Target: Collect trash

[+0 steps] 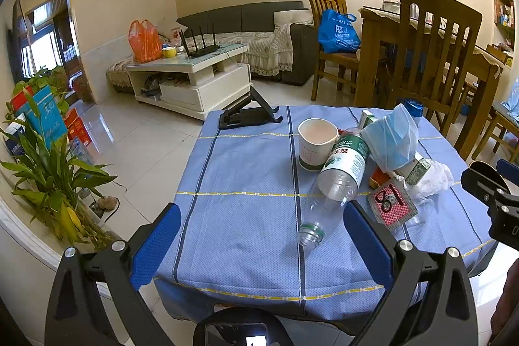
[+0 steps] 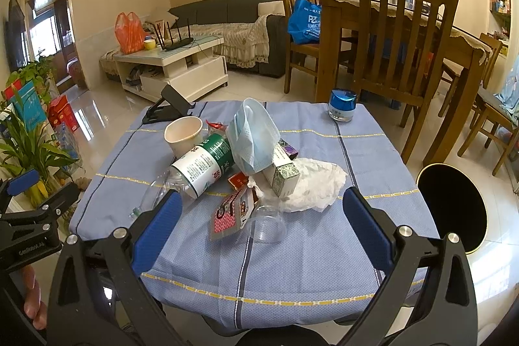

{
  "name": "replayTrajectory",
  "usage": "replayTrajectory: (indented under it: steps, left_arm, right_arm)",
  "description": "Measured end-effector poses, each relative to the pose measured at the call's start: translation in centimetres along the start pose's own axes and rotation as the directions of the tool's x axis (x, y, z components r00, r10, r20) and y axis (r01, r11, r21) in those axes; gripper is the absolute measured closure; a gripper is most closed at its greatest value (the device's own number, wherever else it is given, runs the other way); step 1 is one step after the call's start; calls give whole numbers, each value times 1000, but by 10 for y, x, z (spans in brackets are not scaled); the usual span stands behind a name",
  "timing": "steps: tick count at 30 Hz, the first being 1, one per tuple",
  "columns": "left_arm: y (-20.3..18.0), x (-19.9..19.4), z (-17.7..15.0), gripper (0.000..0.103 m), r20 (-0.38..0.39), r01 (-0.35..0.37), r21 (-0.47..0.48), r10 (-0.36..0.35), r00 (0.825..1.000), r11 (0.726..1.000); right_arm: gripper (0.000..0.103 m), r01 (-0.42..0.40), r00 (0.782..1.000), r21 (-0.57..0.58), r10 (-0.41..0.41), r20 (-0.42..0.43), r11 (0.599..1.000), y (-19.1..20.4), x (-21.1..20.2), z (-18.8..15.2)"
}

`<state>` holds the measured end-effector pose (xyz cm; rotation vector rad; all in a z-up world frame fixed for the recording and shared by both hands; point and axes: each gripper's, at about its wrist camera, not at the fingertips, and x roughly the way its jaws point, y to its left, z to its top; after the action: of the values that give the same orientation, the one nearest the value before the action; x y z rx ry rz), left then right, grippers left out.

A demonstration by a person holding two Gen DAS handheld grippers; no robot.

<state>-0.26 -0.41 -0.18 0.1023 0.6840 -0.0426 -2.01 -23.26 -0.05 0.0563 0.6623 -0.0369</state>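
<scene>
While both tools hang above the near edge of the small table (image 2: pixel 308 265) with its blue checked cloth, neither one touches anything. Furthest left, the left gripper (image 1: pixel 259 244) stands spread wide and empty, its blue pads (image 1: pixel 155 245) either side of bare cloth, the mouth of the clear plastic bottle (image 1: pixel 337 180) just ahead of its right finger. That bottle lies on its side, its green-and-white label leaning against an upright paper cup (image 1: pixel 314 143). Behind them, a black folding stand (image 1: pixel 246 112) sits at the far edge. Moving right, a blue face mask (image 2: pixel 254 137) drapes over a small carton (image 2: pixel 280 171) that rests on crumpled white tissue (image 2: pixel 311 184). In front of these lie a red-patterned wrapper (image 2: pixel 230 213) and a clear plastic cup (image 2: pixel 267 224) tipped over. The right gripper (image 2: pixel 262 231) is likewise wide apart, holding nothing, hovering right over that wrapper and cup. Well apart, at the far right corner, stands a blue-lidded jar (image 2: pixel 342 104). On the floor beside the table's right edge sits a black round bin (image 2: pixel 454 203).
</scene>
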Motion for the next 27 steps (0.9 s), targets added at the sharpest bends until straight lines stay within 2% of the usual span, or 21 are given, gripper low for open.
replayTrajectory:
  steps: [27]
  left_arm:
    - [0, 1, 0, 6, 1, -1, -2, 1, 1000, 1000]
  right_arm:
    - [5, 3, 1000, -13, -3, -16, 1000, 3, 5, -2]
